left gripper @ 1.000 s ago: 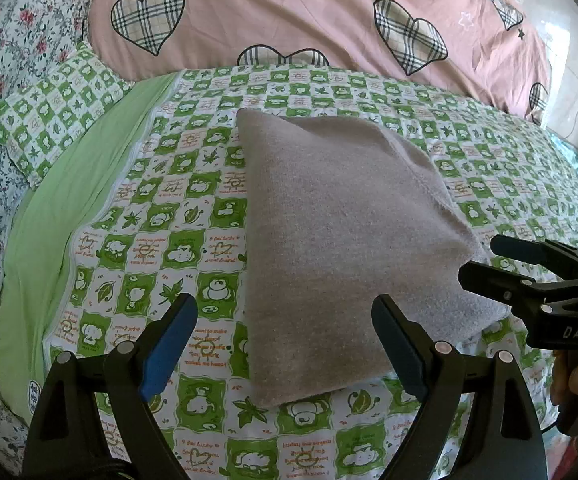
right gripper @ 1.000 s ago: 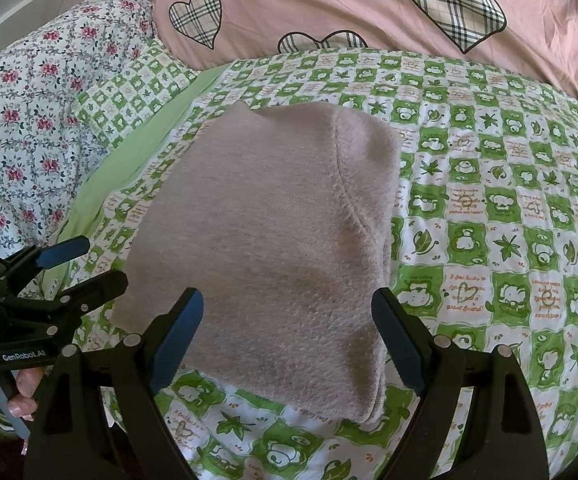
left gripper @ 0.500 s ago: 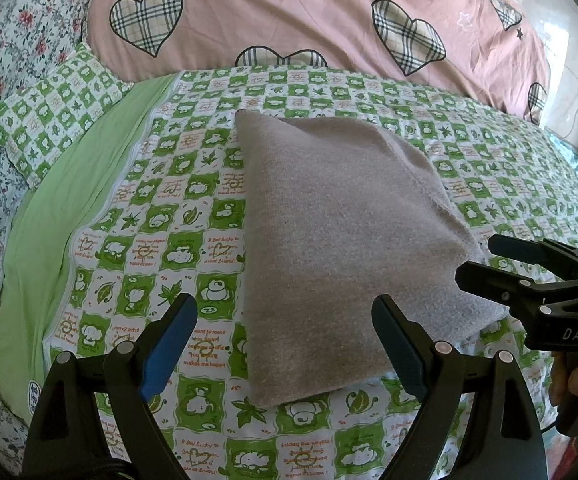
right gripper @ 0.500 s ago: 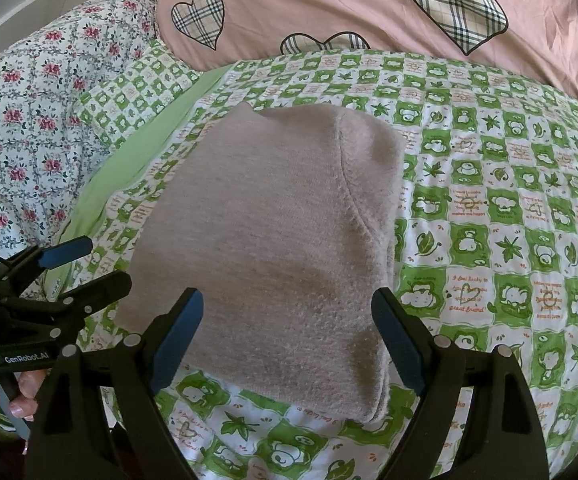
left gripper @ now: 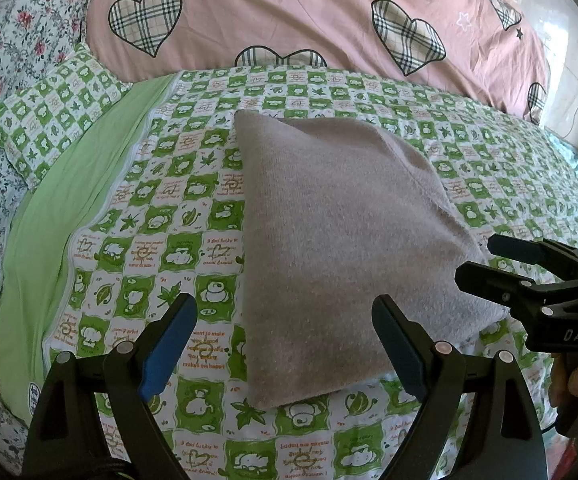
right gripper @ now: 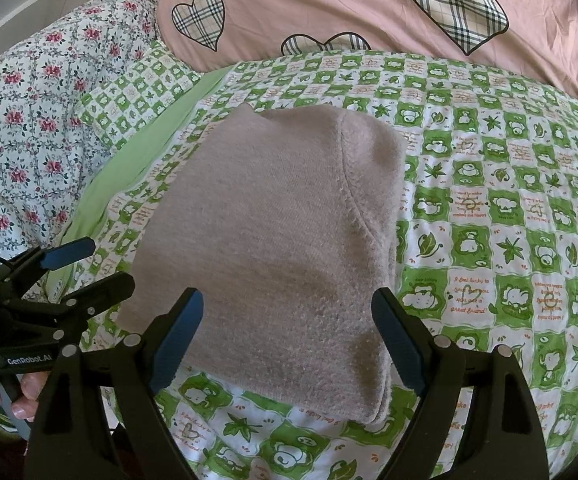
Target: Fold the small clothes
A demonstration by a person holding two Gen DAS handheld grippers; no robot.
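A grey-pink knitted garment (left gripper: 341,240) lies folded into a neat rectangle on the green-and-white patterned bedspread (left gripper: 161,216); it also shows in the right wrist view (right gripper: 273,248). My left gripper (left gripper: 285,344) is open and empty, held just short of the garment's near edge. My right gripper (right gripper: 287,344) is open and empty, also at the near edge. Each gripper shows in the other's view: the right gripper (left gripper: 485,260) at the garment's right corner, the left gripper (right gripper: 97,268) at its left corner. Neither touches the cloth.
A pink quilt with plaid hearts (left gripper: 289,12) lies across the back of the bed. A floral pillow (right gripper: 41,120) and a green checked pillow (left gripper: 49,116) sit at the left. A plain green sheet strip (left gripper: 69,208) runs along the left side.
Almost nothing differs. The views have drifted very slightly; the garment and both open grippers keep their places.
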